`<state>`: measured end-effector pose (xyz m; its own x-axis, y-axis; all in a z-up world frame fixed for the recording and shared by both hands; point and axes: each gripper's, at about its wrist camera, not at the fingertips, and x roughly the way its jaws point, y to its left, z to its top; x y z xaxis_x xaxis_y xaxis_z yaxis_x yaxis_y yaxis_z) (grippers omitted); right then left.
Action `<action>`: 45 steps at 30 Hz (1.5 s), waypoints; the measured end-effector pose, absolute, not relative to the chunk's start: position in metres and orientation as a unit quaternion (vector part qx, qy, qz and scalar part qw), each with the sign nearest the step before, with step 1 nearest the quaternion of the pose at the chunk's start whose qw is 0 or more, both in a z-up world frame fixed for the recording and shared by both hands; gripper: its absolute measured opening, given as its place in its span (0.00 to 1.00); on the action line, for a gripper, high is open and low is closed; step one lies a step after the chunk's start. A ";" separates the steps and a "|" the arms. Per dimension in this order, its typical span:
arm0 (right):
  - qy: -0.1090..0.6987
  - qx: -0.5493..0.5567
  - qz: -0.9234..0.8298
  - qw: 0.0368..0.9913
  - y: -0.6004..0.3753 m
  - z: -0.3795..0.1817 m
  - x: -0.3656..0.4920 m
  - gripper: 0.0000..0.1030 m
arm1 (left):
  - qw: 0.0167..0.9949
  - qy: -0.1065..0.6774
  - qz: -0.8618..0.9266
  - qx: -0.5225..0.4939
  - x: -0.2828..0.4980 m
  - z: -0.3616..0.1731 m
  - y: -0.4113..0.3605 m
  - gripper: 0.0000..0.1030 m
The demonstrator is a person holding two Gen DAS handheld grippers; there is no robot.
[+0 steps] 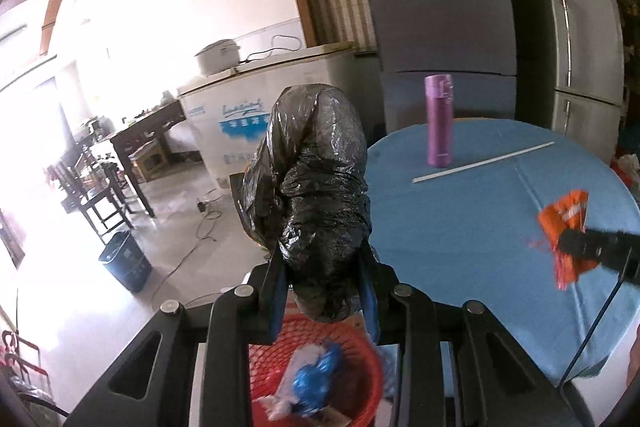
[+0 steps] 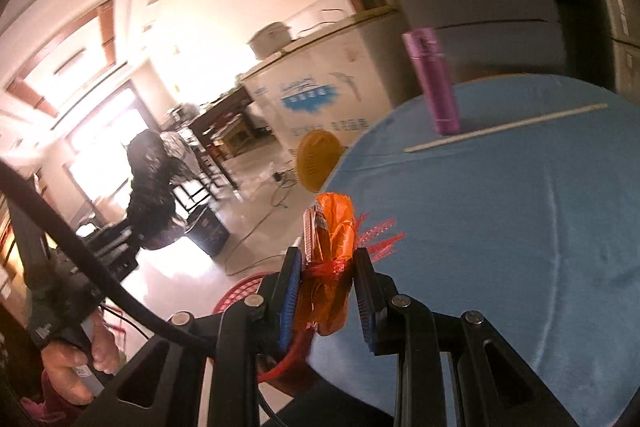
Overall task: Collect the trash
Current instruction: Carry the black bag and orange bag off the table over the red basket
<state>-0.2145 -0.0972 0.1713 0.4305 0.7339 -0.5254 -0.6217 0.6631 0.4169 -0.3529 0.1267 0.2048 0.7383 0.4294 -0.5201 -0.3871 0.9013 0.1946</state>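
A crumpled black plastic bag point(image 1: 316, 187) is clamped in the left gripper point(image 1: 324, 267) above the red basket point(image 1: 360, 359), off the table's point(image 1: 480, 227) left edge. An orange wrapper point(image 2: 332, 259) is pinched in the right gripper point(image 2: 328, 267) over that same edge.

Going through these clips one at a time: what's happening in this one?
A person is clearing trash off a round table with a blue cloth, one tool in each hand. The left tool is shut on a crumpled black plastic bag, held above a red basket that already has scraps in it. The right tool is shut on an orange wrapper. A purple bottle and a white stick remain on the table.
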 end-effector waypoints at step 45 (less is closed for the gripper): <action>0.435 0.038 0.492 0.753 0.058 0.105 -0.213 0.27 | 0.872 0.408 0.271 0.011 -0.354 0.088 0.215 0.32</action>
